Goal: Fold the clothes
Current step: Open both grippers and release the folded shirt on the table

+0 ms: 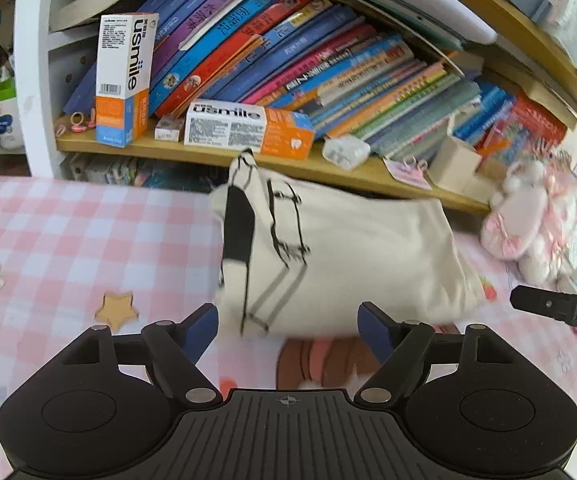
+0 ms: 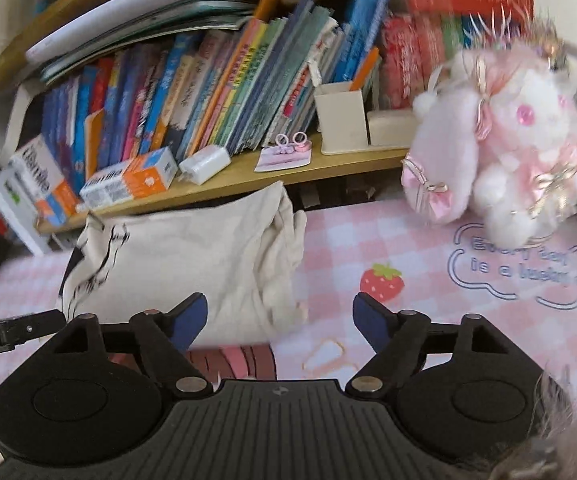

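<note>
A cream garment with black line print lies folded into a compact bundle on the pink checked mat, just in front of the bookshelf. My left gripper is open, its blue pads apart at the bundle's near edge with no cloth pinched. In the right wrist view the same garment lies ahead and to the left. My right gripper is open too; its left pad overlaps the cloth's near corner in the picture and its right pad is over bare mat. Nothing is held.
A wooden shelf packed with leaning books and toothpaste boxes runs close behind the garment. A pink plush rabbit sits at the mat's right rear. The other gripper's black arm shows at the right edge.
</note>
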`<control>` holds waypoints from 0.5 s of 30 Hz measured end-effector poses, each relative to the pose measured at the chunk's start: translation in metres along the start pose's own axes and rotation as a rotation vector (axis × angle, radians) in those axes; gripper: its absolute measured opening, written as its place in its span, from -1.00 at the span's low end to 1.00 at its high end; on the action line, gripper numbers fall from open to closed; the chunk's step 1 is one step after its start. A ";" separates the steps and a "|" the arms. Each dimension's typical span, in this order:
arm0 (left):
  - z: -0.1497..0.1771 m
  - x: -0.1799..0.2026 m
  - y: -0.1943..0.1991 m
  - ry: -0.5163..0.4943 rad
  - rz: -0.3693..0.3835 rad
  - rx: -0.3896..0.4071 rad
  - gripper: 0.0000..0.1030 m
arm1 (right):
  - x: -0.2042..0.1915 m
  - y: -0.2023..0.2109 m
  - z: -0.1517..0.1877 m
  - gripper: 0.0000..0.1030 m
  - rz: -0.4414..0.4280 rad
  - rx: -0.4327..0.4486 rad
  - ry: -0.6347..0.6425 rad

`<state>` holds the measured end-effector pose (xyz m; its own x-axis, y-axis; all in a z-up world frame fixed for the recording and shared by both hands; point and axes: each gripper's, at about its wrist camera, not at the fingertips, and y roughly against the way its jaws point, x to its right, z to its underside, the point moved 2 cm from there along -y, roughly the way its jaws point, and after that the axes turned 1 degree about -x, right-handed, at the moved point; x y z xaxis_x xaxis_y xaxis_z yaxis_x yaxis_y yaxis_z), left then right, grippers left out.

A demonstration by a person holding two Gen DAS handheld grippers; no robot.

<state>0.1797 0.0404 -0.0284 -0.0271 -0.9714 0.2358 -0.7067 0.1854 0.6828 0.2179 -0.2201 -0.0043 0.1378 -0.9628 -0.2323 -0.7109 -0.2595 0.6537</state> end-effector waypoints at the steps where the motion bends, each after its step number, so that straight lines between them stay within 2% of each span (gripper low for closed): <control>1: 0.005 0.002 0.005 0.000 0.003 0.001 0.53 | -0.004 0.004 0.004 0.55 0.005 0.002 0.015; 3: 0.013 0.005 0.014 -0.002 0.003 0.007 0.61 | -0.011 0.012 0.014 0.60 0.014 0.005 0.046; 10: 0.034 0.016 0.043 -0.026 -0.025 0.028 0.64 | -0.030 0.040 0.047 0.67 0.041 0.012 0.125; 15: 0.047 0.021 0.057 -0.039 -0.037 0.034 0.70 | -0.040 0.055 0.069 0.79 0.060 0.015 0.152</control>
<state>0.1059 0.0237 -0.0172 -0.0273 -0.9828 0.1828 -0.7313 0.1443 0.6666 0.1255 -0.1906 -0.0082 0.1965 -0.9771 -0.0813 -0.7313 -0.2013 0.6517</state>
